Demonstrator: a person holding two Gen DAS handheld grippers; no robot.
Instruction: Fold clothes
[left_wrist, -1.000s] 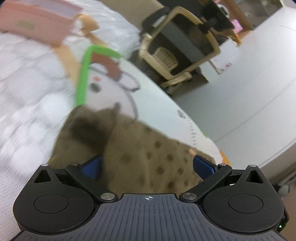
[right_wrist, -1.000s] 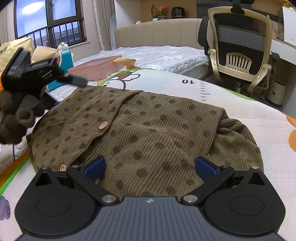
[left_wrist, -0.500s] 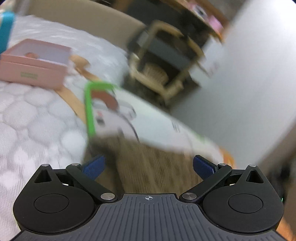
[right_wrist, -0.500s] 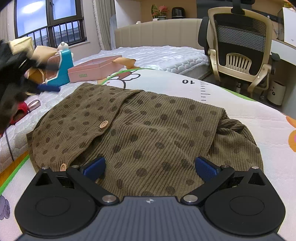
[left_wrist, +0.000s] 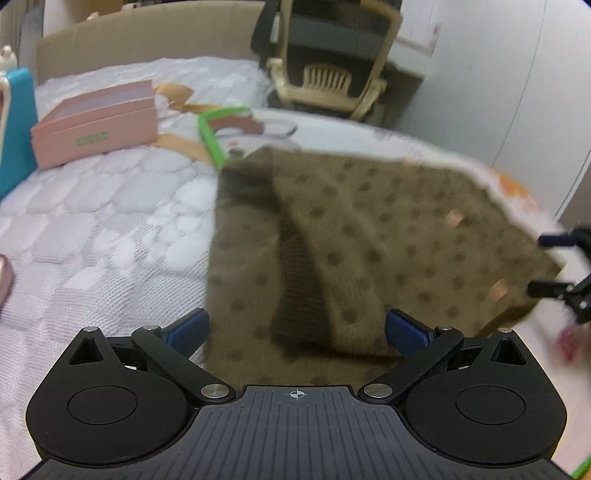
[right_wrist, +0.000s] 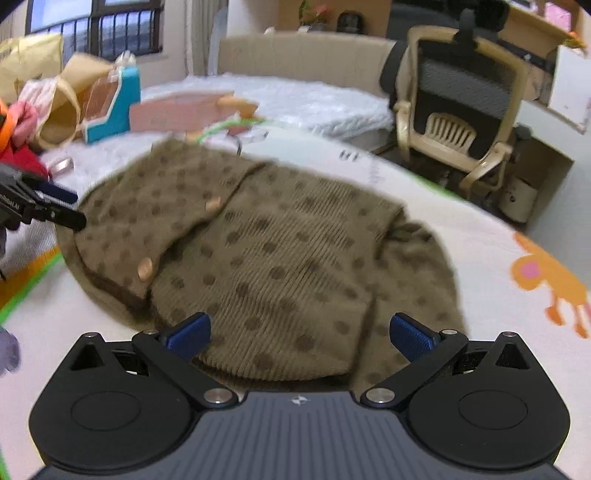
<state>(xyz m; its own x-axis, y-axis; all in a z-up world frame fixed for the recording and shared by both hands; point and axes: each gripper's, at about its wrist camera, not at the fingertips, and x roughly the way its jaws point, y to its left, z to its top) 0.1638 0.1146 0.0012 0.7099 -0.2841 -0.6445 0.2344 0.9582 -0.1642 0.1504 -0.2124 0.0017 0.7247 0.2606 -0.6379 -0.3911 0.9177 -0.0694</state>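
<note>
A brown cardigan (right_wrist: 295, 251) with dark dots and tan buttons lies partly folded on a printed play mat (right_wrist: 480, 236). My right gripper (right_wrist: 300, 332) hovers open over the cardigan's near hem, with nothing between its blue pads. In the left wrist view the cardigan (left_wrist: 369, 236) fills the middle, blurred. My left gripper (left_wrist: 297, 328) stands open over its near edge and holds nothing. From the right wrist, the left gripper (right_wrist: 68, 206) shows at the cardigan's left edge, fingers apart. The right gripper (left_wrist: 543, 264) shows at the far right of the left wrist view.
A pink box (left_wrist: 96, 122) and a teal object (left_wrist: 14, 125) sit on the white quilted mattress (left_wrist: 92, 229) to the left. A beige office chair (right_wrist: 458, 110) stands behind the mat. Bags and clothes (right_wrist: 44, 103) pile up at the far left.
The left gripper has swung round and come down to the cardigan's left edge. The right gripper has shifted slightly, and its view is now blurred. The cardigan lies as before.
</note>
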